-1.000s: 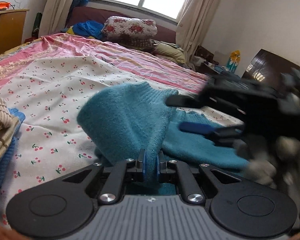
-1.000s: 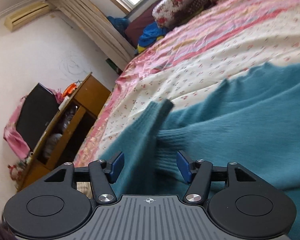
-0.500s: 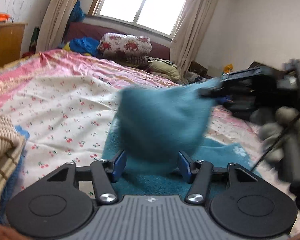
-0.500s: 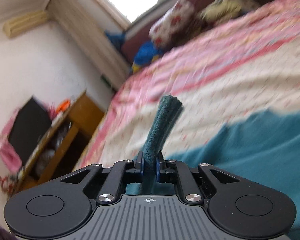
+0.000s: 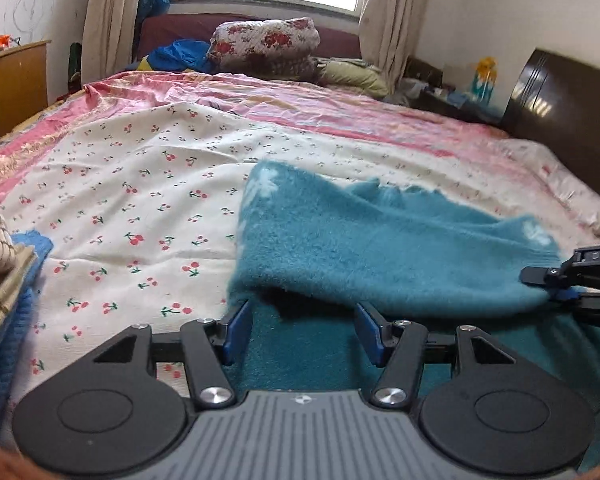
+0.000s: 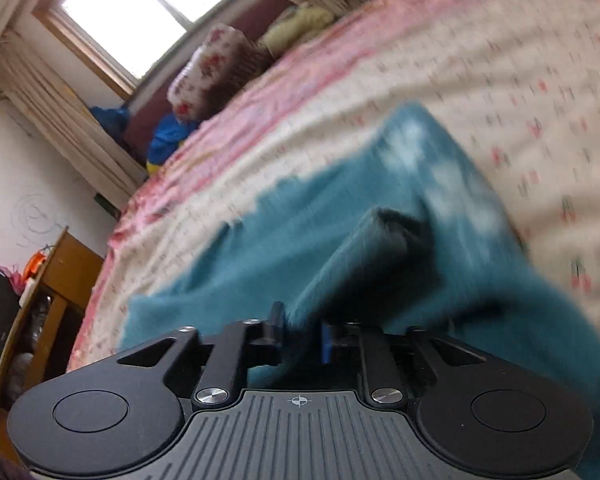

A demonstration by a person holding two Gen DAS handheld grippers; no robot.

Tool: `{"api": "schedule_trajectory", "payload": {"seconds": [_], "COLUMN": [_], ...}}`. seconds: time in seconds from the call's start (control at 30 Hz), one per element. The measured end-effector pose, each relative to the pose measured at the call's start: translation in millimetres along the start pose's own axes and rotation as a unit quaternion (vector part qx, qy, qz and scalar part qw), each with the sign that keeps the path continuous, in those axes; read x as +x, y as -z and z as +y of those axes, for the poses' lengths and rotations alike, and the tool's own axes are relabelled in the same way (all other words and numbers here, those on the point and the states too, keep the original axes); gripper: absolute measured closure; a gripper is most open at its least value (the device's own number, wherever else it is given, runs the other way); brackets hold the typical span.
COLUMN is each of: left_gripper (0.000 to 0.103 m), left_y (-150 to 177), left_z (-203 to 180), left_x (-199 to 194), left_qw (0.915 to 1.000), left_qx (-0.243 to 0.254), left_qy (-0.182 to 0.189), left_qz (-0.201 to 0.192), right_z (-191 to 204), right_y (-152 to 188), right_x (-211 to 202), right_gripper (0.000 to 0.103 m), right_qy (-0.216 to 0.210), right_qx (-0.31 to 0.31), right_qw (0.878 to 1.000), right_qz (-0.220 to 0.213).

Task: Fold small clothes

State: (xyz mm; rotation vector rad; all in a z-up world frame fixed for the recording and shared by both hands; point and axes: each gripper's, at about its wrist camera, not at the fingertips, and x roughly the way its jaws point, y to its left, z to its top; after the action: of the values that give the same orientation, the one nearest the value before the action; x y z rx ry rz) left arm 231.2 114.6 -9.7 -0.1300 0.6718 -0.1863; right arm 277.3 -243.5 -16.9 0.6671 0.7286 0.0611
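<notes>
A fuzzy teal sweater [image 5: 384,248] lies on the cherry-print bedspread [image 5: 140,200], its upper layer folded over the lower one. My left gripper [image 5: 302,330] is open at the sweater's near edge and holds nothing. My right gripper [image 6: 303,338] is shut on a fold of the teal sweater [image 6: 340,264]. It also shows at the right edge of the left wrist view [image 5: 556,280], pinching the sweater's right corner.
A stack of folded striped and blue clothes [image 5: 0,264] lies at the left. A floral pillow [image 5: 264,40] and bedding sit under the window. A wooden desk [image 5: 16,80] stands left of the bed, a dark headboard [image 5: 560,120] at right.
My left gripper let go of the sweater and opened. My right gripper closed on a fold, lifted it and carried it across, laying the top layer down over the lower one.
</notes>
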Motion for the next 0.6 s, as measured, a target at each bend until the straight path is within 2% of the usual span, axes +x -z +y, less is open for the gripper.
{"api": "schedule_trajectory", "payload": {"seconds": [0.07,0.13,0.17,0.23,0.3,0.4,0.6], "left_gripper": [0.041,0.041,0.041,0.041,0.042,0.042,0.042], "left_y": [-2,-3,-4,-6,-6,-11,-24], "left_z": [-1,-1,2,11,15,10,5], "left_x": [0,2,5,12,13,6,2], "left_qw": [0.9999,0.9984,0.9976,0.9977,0.9973,0.9977,0.9964], "left_qx": [0.008,0.013,0.011,-0.015,-0.032,-0.018,-0.025], "left_qy": [-0.014,-0.055,-0.069,-0.066,-0.063,-0.065,-0.058], "left_qz": [0.001,-0.004,-0.003,0.011,0.016,-0.011,-0.057], "right_z": [-5,-5,-4,2,7,13,33], "right_y": [0,-3,-6,-15,-25,-36,-52], "right_x": [-3,-6,-8,-2,3,8,-11], "right_gripper": [0.078,0.071,0.070,0.072,0.082,0.088,0.090], "right_qy": [-0.011,-0.017,-0.017,-0.013,0.000,-0.001,-0.082], "right_qx": [0.003,0.002,0.000,-0.008,-0.025,-0.039,-0.050], "right_qw": [1.000,1.000,1.000,0.999,0.999,0.999,0.991], "right_qz": [-0.005,-0.013,-0.019,-0.035,-0.032,-0.026,-0.089]}}
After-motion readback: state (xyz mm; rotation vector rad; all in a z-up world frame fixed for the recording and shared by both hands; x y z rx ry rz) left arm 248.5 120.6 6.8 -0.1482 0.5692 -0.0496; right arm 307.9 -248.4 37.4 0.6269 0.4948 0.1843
